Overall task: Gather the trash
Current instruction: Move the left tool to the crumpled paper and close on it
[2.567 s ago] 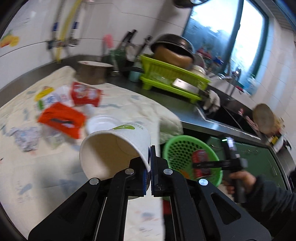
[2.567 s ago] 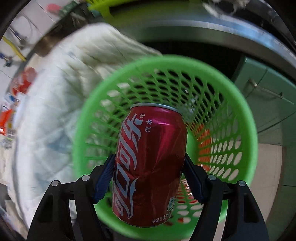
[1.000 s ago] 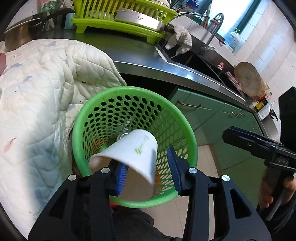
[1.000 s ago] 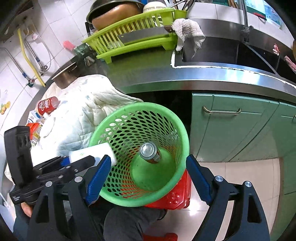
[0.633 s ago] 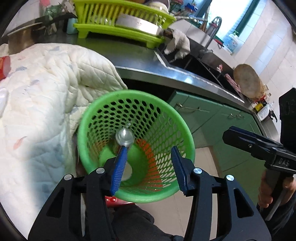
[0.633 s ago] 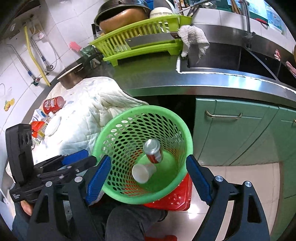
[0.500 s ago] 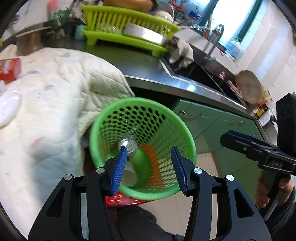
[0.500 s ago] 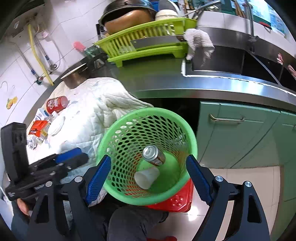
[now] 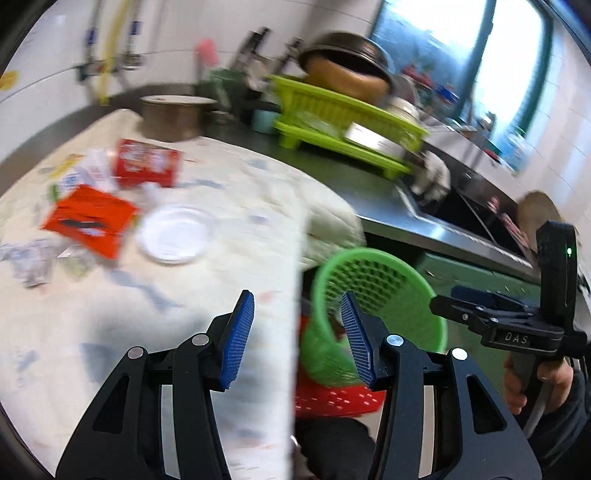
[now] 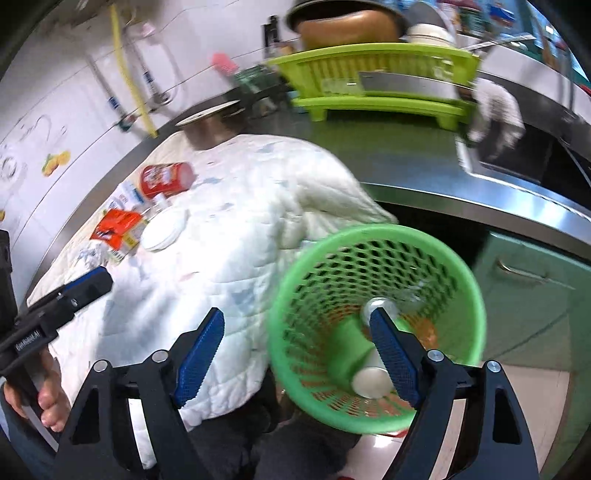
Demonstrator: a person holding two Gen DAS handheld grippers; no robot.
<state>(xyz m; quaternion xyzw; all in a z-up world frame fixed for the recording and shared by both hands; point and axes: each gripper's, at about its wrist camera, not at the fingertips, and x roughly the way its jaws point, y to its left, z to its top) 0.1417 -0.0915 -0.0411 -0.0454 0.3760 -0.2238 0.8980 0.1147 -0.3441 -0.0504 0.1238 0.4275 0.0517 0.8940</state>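
- Left claw [image 9: 297,332]: standing about half open, blue pads gripping nothing; hovering over the edge of the white quilted cloth [image 9: 229,229] covering the counter [image 9: 399,214].
- Right claw [image 10: 295,350]: jaws standing wide and closing slightly, nothing between them; pointing down at the cloth edge and the bin rim.
- Green mesh bin [image 10: 461,295]: sitting off the counter edge at 4 o'clock in the right wrist view, resting on a red crate [image 9: 332,398].
- Bin contents: a drink can [image 10: 380,308] and a white paper cup [image 10: 369,380] are lying on the bottom, partly hidden behind the right claw's pad.
- Trash lying on the cloth, toward 10 o'clock in the left wrist view: an orange-red packet [image 9: 90,218], a white lid [image 9: 177,234] just beside it, a red tub [image 9: 147,162] on its side, crumpled wrappers [image 9: 33,258], blurred.
- Background, 12 to 1 o'clock: lime dish rack [image 10: 376,66] holding a dark wok [image 10: 354,22]; metal pot [image 9: 173,116] standing near the cloth's far edge.
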